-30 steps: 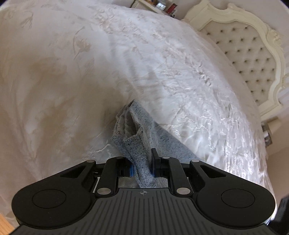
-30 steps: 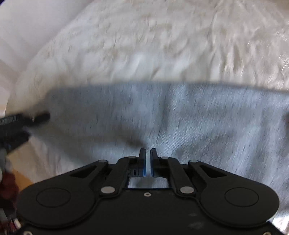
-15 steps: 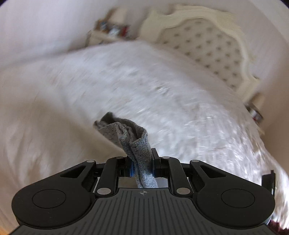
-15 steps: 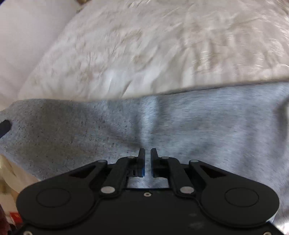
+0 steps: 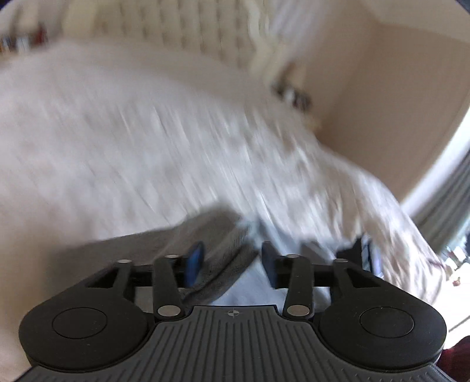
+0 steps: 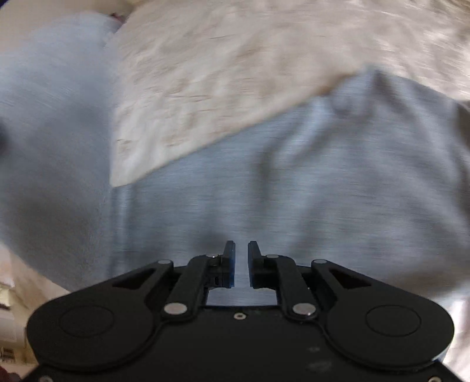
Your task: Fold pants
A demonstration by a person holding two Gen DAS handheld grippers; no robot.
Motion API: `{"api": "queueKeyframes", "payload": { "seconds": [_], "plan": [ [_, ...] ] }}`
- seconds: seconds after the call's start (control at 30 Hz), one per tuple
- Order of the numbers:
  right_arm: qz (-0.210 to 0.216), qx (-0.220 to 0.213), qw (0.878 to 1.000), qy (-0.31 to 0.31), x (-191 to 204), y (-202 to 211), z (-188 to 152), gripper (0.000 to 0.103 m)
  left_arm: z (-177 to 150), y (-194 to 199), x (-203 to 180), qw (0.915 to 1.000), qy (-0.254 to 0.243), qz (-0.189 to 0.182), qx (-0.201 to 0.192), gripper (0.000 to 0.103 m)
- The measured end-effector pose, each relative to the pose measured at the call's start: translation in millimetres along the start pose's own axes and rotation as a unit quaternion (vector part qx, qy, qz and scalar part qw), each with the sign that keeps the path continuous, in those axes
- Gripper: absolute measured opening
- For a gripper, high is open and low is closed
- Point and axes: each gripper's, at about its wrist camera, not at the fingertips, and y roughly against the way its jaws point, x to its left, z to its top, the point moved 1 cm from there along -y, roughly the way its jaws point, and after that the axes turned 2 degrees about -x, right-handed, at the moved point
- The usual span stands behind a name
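Pants (image 5: 217,258) lie loose between the spread left gripper (image 5: 232,261).

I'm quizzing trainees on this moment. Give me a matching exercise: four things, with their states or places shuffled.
1. left gripper
2. right gripper
3. grey knit pants
4. cream tufted headboard

A. blurred, at the bed's far end
B. jaws wide apart
C. jaws nearly together
D. lying on the white embroidered bedspread

Pairs: 1-B, 2-C, 3-D, 4-A

A bed (image 5: 123,141) with a white cover carries grey pants (image 6: 293,191) spread flat on it
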Motion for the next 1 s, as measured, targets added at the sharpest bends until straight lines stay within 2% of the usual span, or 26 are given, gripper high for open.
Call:
{"api": "queueKeyframes", "payload": {
  "seconds": [0.1, 0.2, 0.27, 0.33, 0.4, 0.47, 0.57, 0.63, 0.67, 0.7, 0.8, 0.83, 0.87, 0.9, 1.0],
  "plan": [
    [-0.027, 0.007, 1.0, -0.009, -40.5, 8.5, -1.2, 0.013, -16.7, -31.8, -18.8, 0.9991, -0.005, -0.007, 0.042, 0.044],
    [-0.032, -0.002, 0.999, -0.01, -68.2, 22.7, 1.3, 0.013, -20.6, -26.9, -26.3, 0.9993, -0.013, -0.008, 0.034, 0.05],
    [-0.014, -0.019, 1.0, -0.009, -73.2, 30.5, 4.5, 0.021, -22.1, -18.8, -18.3, 0.9994, -0.008, 0.019, 0.026, 0.06],
    [0.017, -0.034, 0.999, -0.011, -75.0, 33.2, 12.1, 0.048, -24.5, -15.2, -3.2, 0.9977, 0.015, 0.06, 0.029, 0.06],
    [0.052, -0.03, 0.998, -0.005, -73.3, 29.7, 18.7, 0.05, -30.7, -15.1, 23.3, 0.9919, 0.056, 0.106, 0.043, 0.06],
    [0.072, -0.022, 0.997, 0.009, -68.8, 25.5, 22.7, 0.05, -39.2, -14.0, 56.6, 0.9815, 0.102, 0.15, 0.062, 0.06],
    [0.079, 0.001, 0.996, 0.033, -45.0, -5.6, 26.2, 0.05, -49.7, -10.1, 97.8, 0.9646, 0.147, 0.2, 0.088, 0.06],
    [0.085, 0.017, 0.995, 0.044, -39.6, -18.9, 24.9, 0.051, -61.3, -9.9, 125.0, 0.9572, 0.17, 0.207, 0.11, 0.06],
    [0.088, 0.023, 0.995, 0.046, -36.9, -26.3, 25.3, 0.052, -67.9, -14.6, 138.1, 0.9547, 0.18, 0.196, 0.132, 0.06],
    [0.092, 0.029, 0.994, 0.044, -35.4, -31.7, 25.8, 0.053, -72.3, -17.2, 145.5, 0.9544, 0.182, 0.186, 0.146, 0.06],
    [0.121, 0.048, 0.991, 0.022, -33.9, -35.8, 26.2, 0.053, -68.7, -22.7, 149.2, 0.9606, 0.145, 0.169, 0.166, 0.06],
    [0.13, 0.056, 0.99, 0.015, -30.2, -37.5, 26.3, 0.049, -64.7, -23.4, 147.6, 0.9617, 0.134, 0.17, 0.169, 0.06],
    [0.133, 0.061, 0.989, 0.012, -26.5, -35.9, 26.9, 0.038, -60.5, -22.5, 146.0, 0.9633, 0.125, 0.17, 0.166, 0.06],
    [0.133, 0.063, 0.989, 0.019, -19.4, -34.4, 28.2, 0.009, -57.0, -20.3, 143.8, 0.9651, 0.12, 0.17, 0.159, 0.06],
    [0.146, 0.027, 0.987, 0.057, 3.2, -0.7, 32.6, 0.009, -43.3, -2.2, 136.8, 0.9723, 0.115, 0.169, 0.112, 0.061]
  ]
}}
